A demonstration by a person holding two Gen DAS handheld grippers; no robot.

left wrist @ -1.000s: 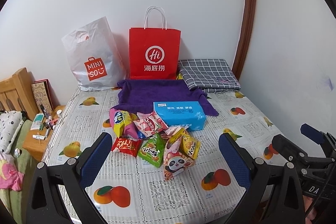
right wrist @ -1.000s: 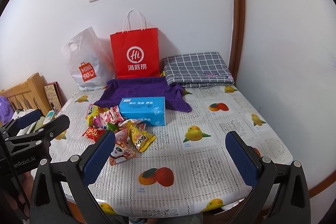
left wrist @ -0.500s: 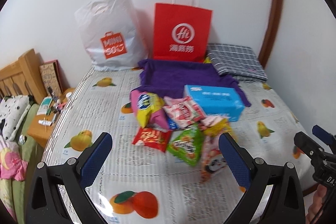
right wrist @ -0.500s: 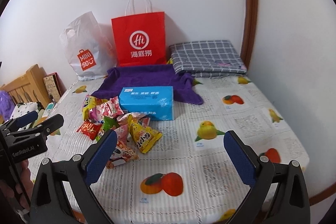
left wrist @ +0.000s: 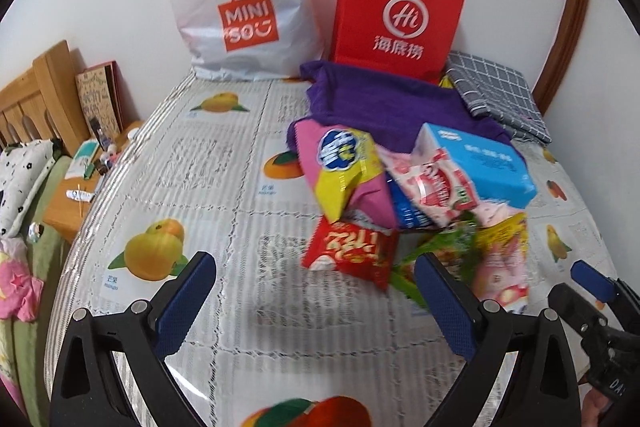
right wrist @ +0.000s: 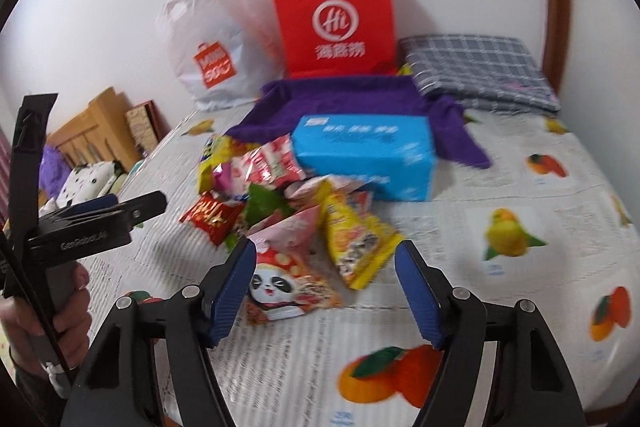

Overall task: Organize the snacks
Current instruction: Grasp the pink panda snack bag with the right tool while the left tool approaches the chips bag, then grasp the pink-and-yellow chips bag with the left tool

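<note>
A pile of snack packets lies mid-table beside a blue tissue box (left wrist: 486, 163) (right wrist: 366, 155). It holds a red packet (left wrist: 352, 253) (right wrist: 210, 217), a yellow-and-pink bag (left wrist: 344, 171), a strawberry packet (left wrist: 432, 183), a panda packet (right wrist: 286, 285) and a yellow packet (right wrist: 356, 239). My left gripper (left wrist: 316, 301) is open and empty, just short of the red packet. My right gripper (right wrist: 326, 293) is open and empty, its fingers either side of the panda packet's near end, apparently above it.
A red paper bag (left wrist: 398, 15) (right wrist: 334, 23) and a white Miniso bag (left wrist: 240, 3) (right wrist: 212, 39) stand against the back wall. A purple cloth (left wrist: 384, 103) and a folded checked cloth (right wrist: 476, 71) lie behind the pile. A wooden bedside stand (left wrist: 80, 187) is at the left.
Both grippers have moved forward and down toward the snack pile. The left one has swung left of it; the right one has closed in on the panda packet.
</note>
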